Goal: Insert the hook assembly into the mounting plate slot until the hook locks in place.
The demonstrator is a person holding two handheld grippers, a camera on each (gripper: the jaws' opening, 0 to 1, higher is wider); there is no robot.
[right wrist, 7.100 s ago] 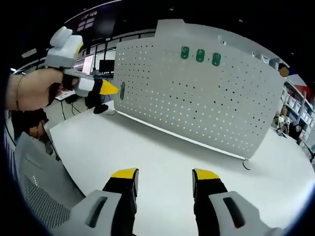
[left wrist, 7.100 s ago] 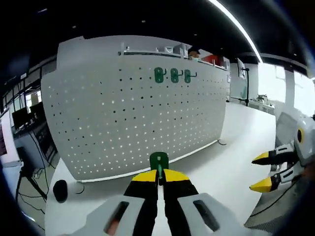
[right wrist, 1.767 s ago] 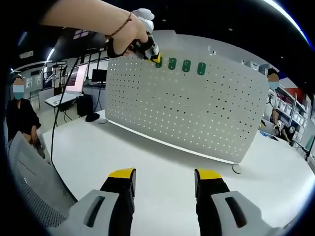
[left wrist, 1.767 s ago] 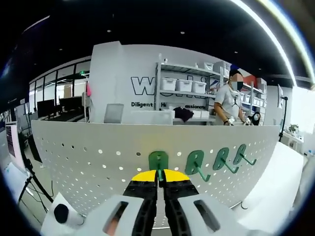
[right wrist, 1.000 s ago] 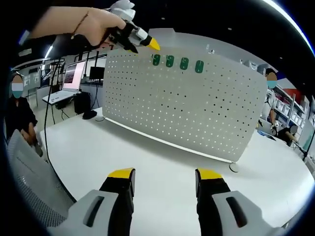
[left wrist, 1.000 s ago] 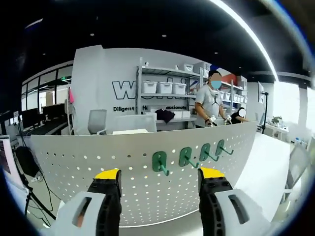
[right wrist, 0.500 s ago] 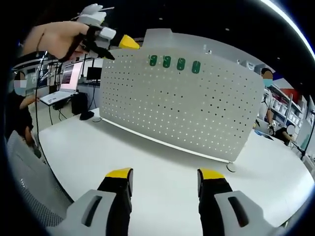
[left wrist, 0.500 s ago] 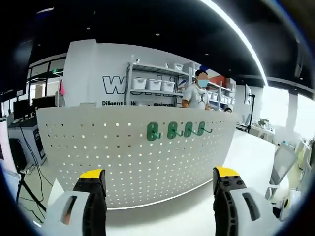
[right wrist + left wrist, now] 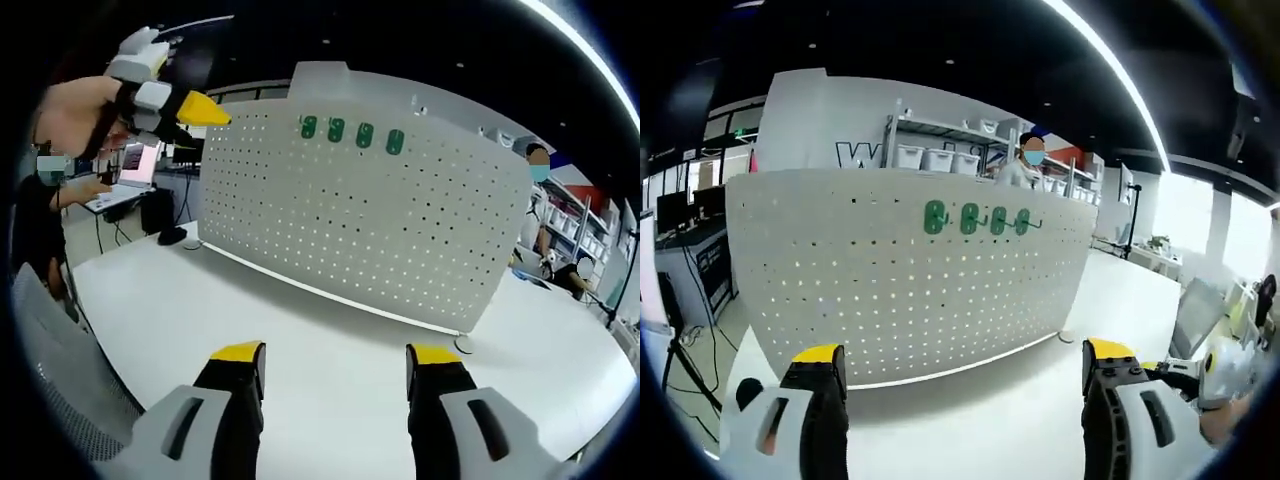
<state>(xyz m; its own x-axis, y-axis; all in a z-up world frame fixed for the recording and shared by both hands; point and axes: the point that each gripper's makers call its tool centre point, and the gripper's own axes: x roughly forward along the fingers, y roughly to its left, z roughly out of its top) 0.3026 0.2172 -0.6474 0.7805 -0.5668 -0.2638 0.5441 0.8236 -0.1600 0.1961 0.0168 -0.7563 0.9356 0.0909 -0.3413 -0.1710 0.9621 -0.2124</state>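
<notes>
an open-plan lab or workshop in an office: a white desk (image 9: 330, 340) carries a standing pegboard (image 9: 900, 270), shelves (image 9: 940, 150) with white storage bins (image 9: 930, 158) line the lettered back wall, monitors (image 9: 135, 160) sit at upper left, and a ceiling light strip (image 9: 1110, 75) runs overhead.

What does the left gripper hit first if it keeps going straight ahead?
Likely the white pegboard, below the row of four green hooks. The left gripper is open, with only bare table before the board; depth is uncertain.

Wall lettering (image 9: 862, 155) behind pegboard (image 9: 840, 290), cut off; 4 green hooks (image 9: 351, 132) too small for detail.
</notes>
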